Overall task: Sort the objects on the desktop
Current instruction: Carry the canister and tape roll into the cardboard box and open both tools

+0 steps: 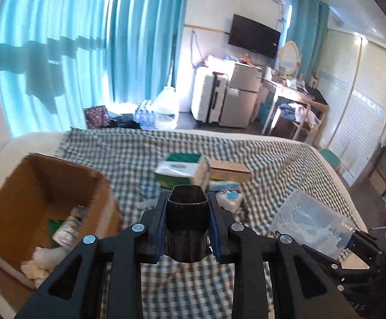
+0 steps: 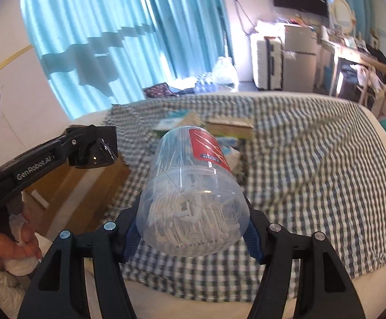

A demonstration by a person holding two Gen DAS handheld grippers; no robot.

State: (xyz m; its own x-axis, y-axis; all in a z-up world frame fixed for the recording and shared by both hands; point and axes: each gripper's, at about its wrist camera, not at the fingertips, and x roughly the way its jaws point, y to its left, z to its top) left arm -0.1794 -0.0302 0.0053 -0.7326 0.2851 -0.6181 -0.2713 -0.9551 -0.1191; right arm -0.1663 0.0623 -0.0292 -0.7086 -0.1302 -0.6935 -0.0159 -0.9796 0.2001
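Fingers [image 1: 160, 226] of the left gripper [image 1: 187, 228] are clamped on a black cup [image 1: 187, 223], one blue pad on each side, its open mouth pointing away from the camera. It hangs just right of the cardboard box [image 1: 33, 191], which sits open at the near left on the bed [image 1: 285, 164]. That box already holds wrapped packets and some white crumpled stuff, so I judge it to be the sorting bin and the cup is held close to go in next.

Farther along, in the middle of the checked cloth [image 1: 259, 156], one green tissue pack [image 1: 182, 170] lies touching one flat brown box [image 1: 228, 171], with one small blue-and-white carton [image 1: 223, 186] just nearer. A white and blue packet below them is partly hidden by the cup, so I cannot say what it is. These look unsorted.

On the right, the right gripper [image 2: 193, 228] has its fingers [image 2: 130, 235] closed around one clear plastic jar [image 2: 190, 186] with a red label, lying on its side in the grip, base toward the camera. It is full of thin white sticks, too many and too blurred to count. It is held above the cloth, probably waiting its turn for the box.
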